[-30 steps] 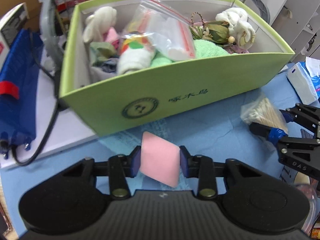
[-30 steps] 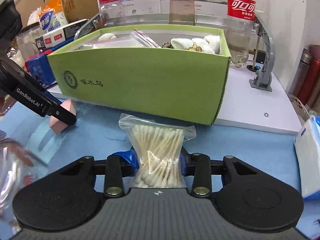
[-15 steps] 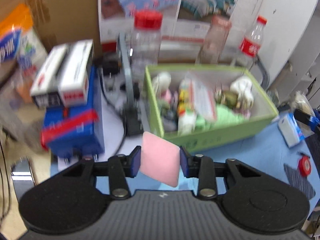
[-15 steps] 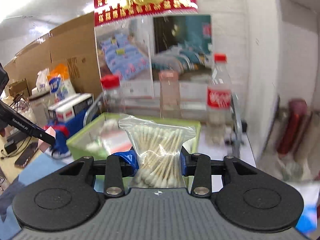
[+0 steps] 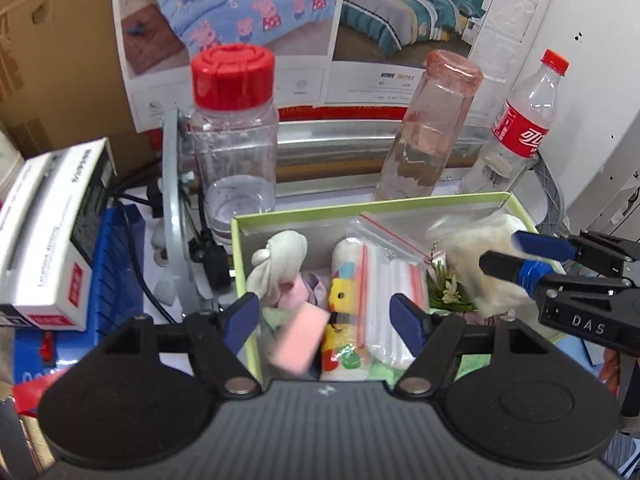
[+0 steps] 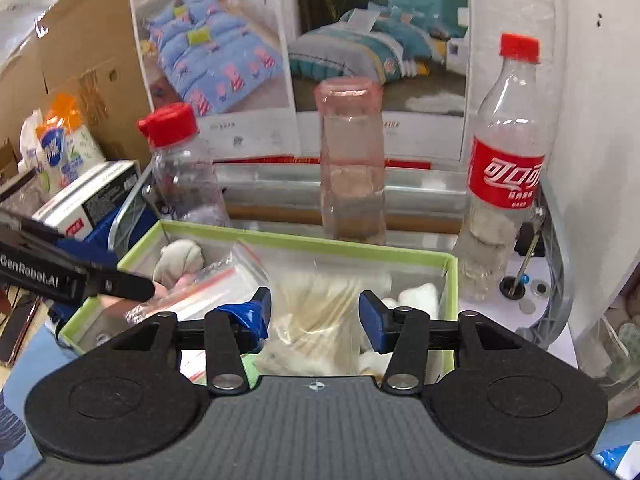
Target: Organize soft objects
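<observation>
two grippers are seen over one green box (image 5: 400,206). the left gripper (image 5: 324,316) is spread apart, one pink sponge (image 5: 298,338) loose between its fingers near the box's left wall. the right gripper (image 6: 314,312) is likewise parted, one blurred bag of cotton swabs (image 6: 316,320) between its fingers by the right wall. three bottles are counted behind the box's far edge; only the left view shows the sponge whole.

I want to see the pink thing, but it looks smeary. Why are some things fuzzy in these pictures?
Left wrist view: the pink sponge is motion-blurred between the open jaws of the left gripper, above the green box. Right wrist view: the bag of cotton swabs smears likewise; straight edges bend from the fisheye lens.
</observation>
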Available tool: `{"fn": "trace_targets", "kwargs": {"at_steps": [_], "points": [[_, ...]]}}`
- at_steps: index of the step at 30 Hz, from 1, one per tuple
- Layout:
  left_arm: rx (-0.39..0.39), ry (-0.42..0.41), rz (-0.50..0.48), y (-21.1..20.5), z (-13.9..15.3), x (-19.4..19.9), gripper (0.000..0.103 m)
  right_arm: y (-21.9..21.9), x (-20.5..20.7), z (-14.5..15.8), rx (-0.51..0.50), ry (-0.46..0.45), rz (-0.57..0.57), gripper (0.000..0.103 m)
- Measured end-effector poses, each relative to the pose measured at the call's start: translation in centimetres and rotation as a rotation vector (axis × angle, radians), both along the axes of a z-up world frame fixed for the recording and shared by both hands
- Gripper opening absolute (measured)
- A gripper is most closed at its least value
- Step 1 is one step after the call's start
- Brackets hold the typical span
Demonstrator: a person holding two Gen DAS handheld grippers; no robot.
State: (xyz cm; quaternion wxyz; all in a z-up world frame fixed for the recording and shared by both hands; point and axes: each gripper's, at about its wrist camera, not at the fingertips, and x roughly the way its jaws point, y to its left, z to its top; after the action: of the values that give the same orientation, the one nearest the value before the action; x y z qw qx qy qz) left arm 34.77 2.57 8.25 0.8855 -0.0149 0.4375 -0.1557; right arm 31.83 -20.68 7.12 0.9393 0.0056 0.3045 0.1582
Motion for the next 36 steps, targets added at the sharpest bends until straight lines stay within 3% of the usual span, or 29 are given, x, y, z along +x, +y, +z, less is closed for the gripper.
{"fn": "trace_targets", "kwargs": {"at_steps": [7, 16, 19, 24, 29, 36], "points": [[-0.015, -0.061, 0.024, 1.2, 2.2, -2.6, 0.072, -0.8, -2.6, 1.8, 0.024, -0.078, -0.025, 0.042], [-0.029, -0.12, 0.061, 1.9, 3.1, -10.1, 0.074, -1.8, -8.8, 1.3, 0.019, -0.051, -0.073, 0.046], [-0.029, -0.149, 0.11, 2.1, 3.0, -13.0, 0.076, -2.1, -11.4, 0.9, 0.01, -0.064, -0.112, 0.047], [0.006, -0.177, 0.178, 2.1, 2.5, -16.8, 0.077, -2.6, -14.9, 0.4, 0.012, -0.053, -0.283, 0.047], [0.033, -0.207, 0.205, 1.7, 1.7, -19.8, 0.077, -2.7, -18.7, -0.2, 0.051, -0.097, -0.257, 0.048], [0.09, -0.222, 0.296, 1.5, -0.4, -22.5, 0.077, -1.8, -23.1, -2.2, 0.066, -0.15, -0.36, 0.048]]}}
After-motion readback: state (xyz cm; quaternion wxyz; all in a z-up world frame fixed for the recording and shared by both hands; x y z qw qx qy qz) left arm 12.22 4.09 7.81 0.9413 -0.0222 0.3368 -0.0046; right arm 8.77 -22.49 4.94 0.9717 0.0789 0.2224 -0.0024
